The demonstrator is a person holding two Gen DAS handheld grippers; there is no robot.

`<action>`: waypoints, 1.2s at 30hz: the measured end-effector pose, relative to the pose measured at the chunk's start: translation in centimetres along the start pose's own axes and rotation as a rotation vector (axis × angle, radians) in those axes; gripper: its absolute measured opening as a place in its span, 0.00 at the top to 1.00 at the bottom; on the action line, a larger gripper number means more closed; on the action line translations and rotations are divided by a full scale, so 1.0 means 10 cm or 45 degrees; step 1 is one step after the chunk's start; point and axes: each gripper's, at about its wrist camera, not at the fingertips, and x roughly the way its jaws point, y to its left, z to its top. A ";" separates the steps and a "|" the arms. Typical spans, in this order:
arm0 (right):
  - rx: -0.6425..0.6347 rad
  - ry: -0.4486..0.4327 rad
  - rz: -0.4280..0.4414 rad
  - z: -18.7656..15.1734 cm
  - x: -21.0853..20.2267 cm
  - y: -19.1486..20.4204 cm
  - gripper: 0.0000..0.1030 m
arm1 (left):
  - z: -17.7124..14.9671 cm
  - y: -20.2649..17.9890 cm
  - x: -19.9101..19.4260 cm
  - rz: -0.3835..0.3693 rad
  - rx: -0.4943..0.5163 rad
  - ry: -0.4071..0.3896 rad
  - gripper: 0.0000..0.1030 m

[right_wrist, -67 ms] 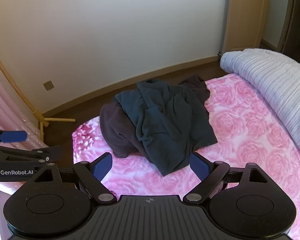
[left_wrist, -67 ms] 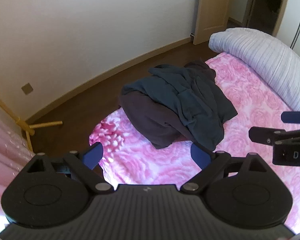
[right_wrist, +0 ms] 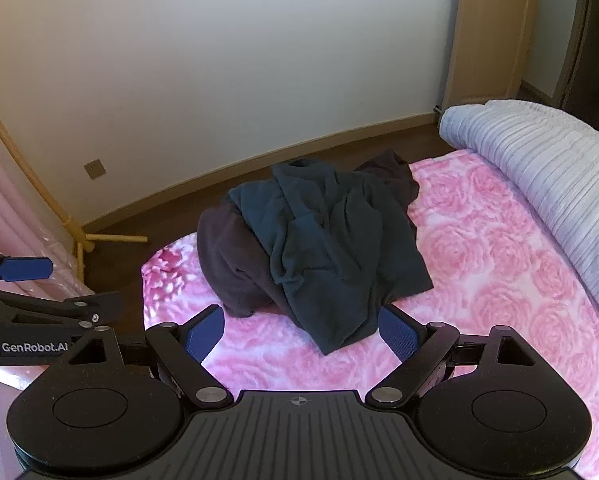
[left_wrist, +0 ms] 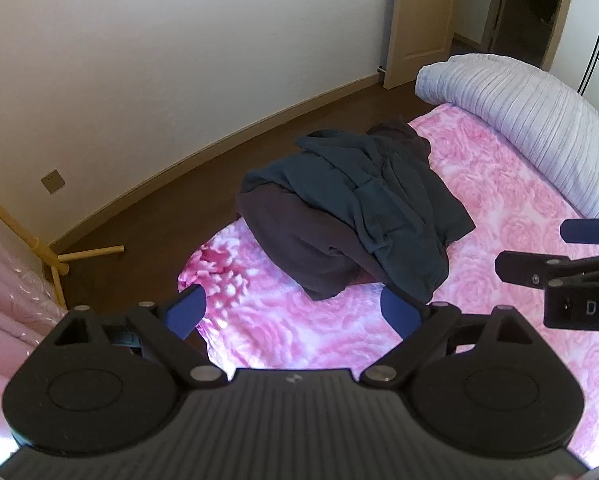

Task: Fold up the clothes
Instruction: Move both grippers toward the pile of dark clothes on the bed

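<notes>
**Clothes, unfolded, two items in one heap**

Dark teal garment (right_wrist: 323, 248): soft knit, crumpled and creased, draped over the top and right side of the heap, one loose end trailing toward the near side of the bed.

Dark brown garment (right_wrist: 227, 264): bunched underneath, showing at the heap's left and far right. The heap lies at the bed's left edge, near its corner.

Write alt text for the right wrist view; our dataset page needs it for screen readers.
A crumpled dark teal garment lies over a dark brown garment on a pink floral bedspread, untouched, beyond the open right tongs.
</notes>
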 end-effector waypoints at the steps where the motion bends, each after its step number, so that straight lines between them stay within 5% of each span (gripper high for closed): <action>1: -0.001 0.001 0.002 0.00 0.01 0.00 0.15 | 0.02 0.03 0.02 -0.004 -0.011 0.007 0.11; 20: -0.015 0.023 0.026 0.06 0.18 -0.04 0.15 | -0.02 0.05 0.15 -0.011 -0.047 -0.021 0.12; 36: -0.002 0.039 0.030 0.03 0.23 -0.11 0.15 | -0.08 0.01 0.23 0.016 -0.028 0.049 0.12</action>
